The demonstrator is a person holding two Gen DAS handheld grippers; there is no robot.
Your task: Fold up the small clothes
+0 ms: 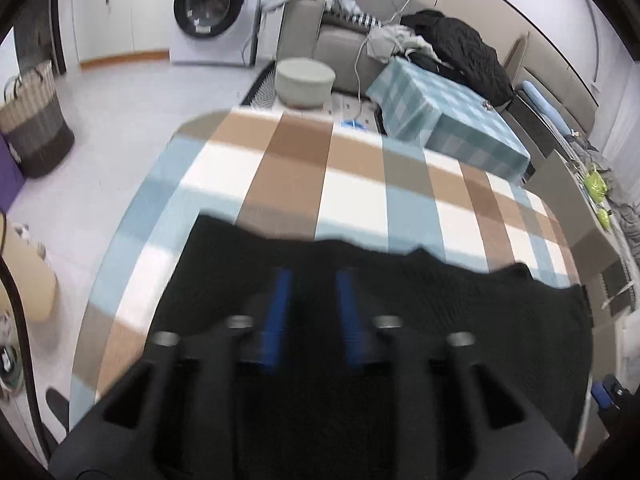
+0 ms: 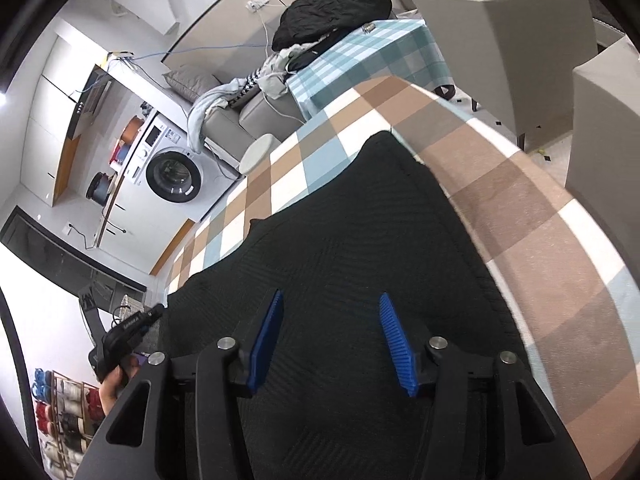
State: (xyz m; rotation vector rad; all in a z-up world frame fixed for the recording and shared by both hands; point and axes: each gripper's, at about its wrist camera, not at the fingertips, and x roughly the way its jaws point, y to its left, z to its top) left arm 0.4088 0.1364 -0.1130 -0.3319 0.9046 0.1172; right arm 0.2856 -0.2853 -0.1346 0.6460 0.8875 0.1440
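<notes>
Black knit garment (image 2: 352, 240) lies spread on the checked tablecloth (image 2: 520, 208), seemingly unfolded, so folding looks barely begun; the left gripper (image 1: 314, 312) hovers over it with jaws narrowly apart, gripping nothing; the right gripper (image 2: 330, 340) is wide apart above the cloth.

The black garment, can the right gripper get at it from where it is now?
Probably yes. The right gripper is open, right over the black garment, which lies spread on the checked cloth. Nothing lies between its fingers and the fabric.
</notes>
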